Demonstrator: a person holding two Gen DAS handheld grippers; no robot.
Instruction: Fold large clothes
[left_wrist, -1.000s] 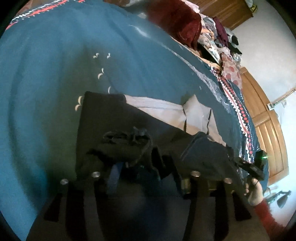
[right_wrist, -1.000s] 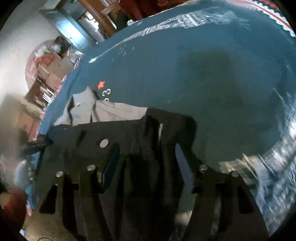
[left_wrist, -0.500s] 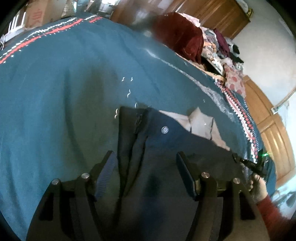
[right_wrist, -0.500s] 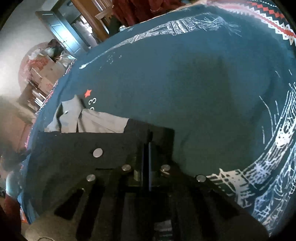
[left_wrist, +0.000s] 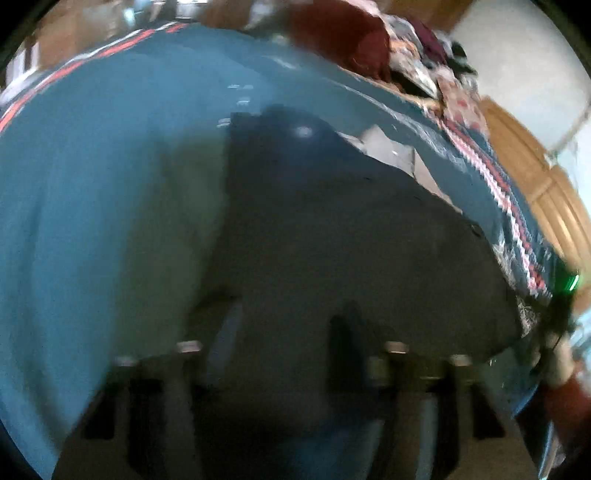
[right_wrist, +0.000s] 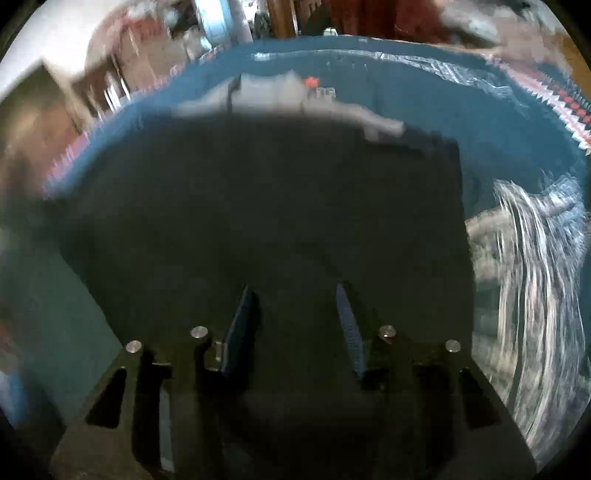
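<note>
Bedroom setting: teal woven bedspread (left_wrist: 92, 177) with a red-and-white zigzag border covers the bed; wooden wardrobe doors and a heap of mixed clothes stand at the far side.
Left wrist view, garment: large dark navy garment with a pale grey lining (left_wrist: 332, 229) lies spread flat on the bedspread, a small silver snap showing near its far edge.
Left wrist view, gripper: left gripper (left_wrist: 284, 328) hangs over the near edge of the garment, jaws apart, nothing between them; heavy motion blur.
Left wrist view, other side: a hand in a red sleeve (left_wrist: 557, 354) appears at the right rim.
Right wrist view, gripper: right gripper (right_wrist: 295, 314) has its blue-padded jaws spread wide over the dark cloth.
Change: half a second ago the right gripper was pinched on the cloth edge; it has now let go, and both views have pulled back.
Meaning: the fold seems laid down, and the next grasp is likely due.
Texture: cloth looks matte, soft and limp, lying smooth.
</note>
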